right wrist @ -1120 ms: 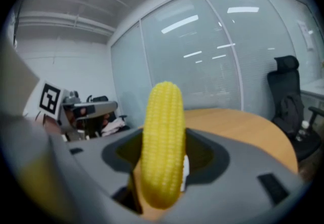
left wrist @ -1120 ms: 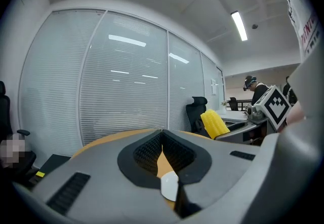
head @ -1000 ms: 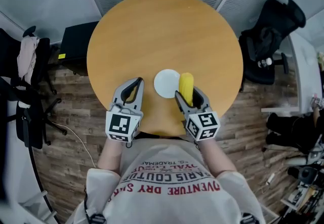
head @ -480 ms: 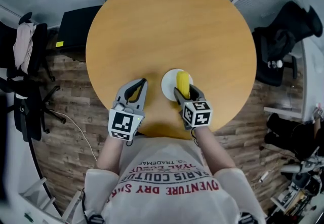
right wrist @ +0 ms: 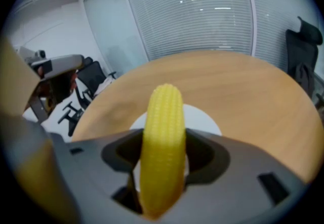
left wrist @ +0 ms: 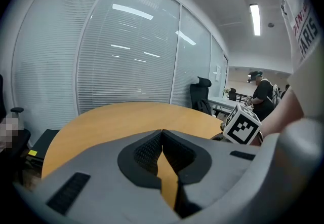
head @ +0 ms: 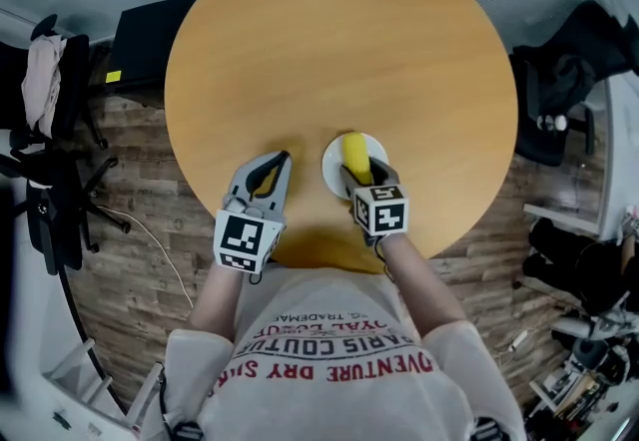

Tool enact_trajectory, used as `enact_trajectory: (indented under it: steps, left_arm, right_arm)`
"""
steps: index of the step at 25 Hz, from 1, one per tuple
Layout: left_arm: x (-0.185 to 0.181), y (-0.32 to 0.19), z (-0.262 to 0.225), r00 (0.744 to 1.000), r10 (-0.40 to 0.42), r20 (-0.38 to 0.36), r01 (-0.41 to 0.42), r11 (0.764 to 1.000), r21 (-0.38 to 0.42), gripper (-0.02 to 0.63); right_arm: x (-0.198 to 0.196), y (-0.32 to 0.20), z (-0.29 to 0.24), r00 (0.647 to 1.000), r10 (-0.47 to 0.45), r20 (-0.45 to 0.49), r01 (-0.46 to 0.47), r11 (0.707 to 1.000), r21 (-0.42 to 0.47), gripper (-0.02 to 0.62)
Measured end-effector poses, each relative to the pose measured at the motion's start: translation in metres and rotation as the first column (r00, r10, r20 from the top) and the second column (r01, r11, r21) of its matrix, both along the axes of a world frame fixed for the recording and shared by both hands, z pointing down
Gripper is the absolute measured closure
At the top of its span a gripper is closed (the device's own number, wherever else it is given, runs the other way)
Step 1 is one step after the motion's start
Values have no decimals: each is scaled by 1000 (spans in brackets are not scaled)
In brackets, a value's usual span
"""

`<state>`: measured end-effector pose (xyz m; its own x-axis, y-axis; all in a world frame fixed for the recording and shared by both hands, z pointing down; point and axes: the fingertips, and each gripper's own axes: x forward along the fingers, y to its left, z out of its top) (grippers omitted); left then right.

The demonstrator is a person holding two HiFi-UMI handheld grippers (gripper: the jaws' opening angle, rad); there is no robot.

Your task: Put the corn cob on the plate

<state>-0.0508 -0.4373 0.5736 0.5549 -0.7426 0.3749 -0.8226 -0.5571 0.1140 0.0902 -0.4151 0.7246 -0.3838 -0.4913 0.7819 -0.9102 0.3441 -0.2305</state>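
A yellow corn cob (head: 354, 154) (right wrist: 162, 142) is clamped lengthwise between the jaws of my right gripper (head: 361, 170) (right wrist: 163, 153). It hangs over the small white plate (head: 334, 169) (right wrist: 206, 120) near the front edge of the round wooden table (head: 339, 60). Whether the cob touches the plate I cannot tell. My left gripper (head: 267, 167) (left wrist: 161, 143) sits left of the plate, its jaws shut together with nothing between them.
Black office chairs (head: 45, 170) stand left of the table and another chair (head: 559, 80) to the right. A black box (head: 140, 35) lies on the wood floor at the far left. Blinds (left wrist: 116, 56) cover glass walls behind the table.
My right gripper carried the corn cob leftward, from beside the plate's right rim to over the plate. The left gripper stayed where it was.
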Motion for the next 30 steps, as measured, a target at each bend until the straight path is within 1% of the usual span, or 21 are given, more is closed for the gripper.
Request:
enact_trajectory:
  steps: [9,16,20,26,27,28,29,30]
  left_arm:
    - [-3,-4,5,1000,4,-15,-5,1000,-15,571]
    - [-1,-3,6,1000,13,-16,-13,1000,-19,571]
    - [2,-1,1,1000,15,-14,-15,1000,-9,571]
    - [12,10,-17,1000,22,-14,-22,999,26,571]
    - [14,13,-21,1000,23,-12,-23,999,33,571]
    - [17,15,-25,1000,24,-11,-23,999,41,571]
    - [19,17,-30,1000,22,-10,-22,999,49,571]
    - [21,19,-35,1000,20,-10,-20,998,57,571]
  right_arm:
    - [-7,-2,9,996,-31,-81,28,999,-45,331]
    - [-9,-4,4,998,6,-55,-8,999,-42,330]
    - [-6,-7,-17,999,31,-33,-31,999,9,330]
    - [-1,-7,-71,999,41,-5,-40,986,159,333]
    - [1,-6,-80,999,47,0,-46,982,185,360]
    - [5,-5,-90,998,57,4,-57,975,213,441]
    - [8,-5,-100,998,67,9,-67,968,240,492]
    - [11,-4,-109,997,72,15,-74,961,265,508]
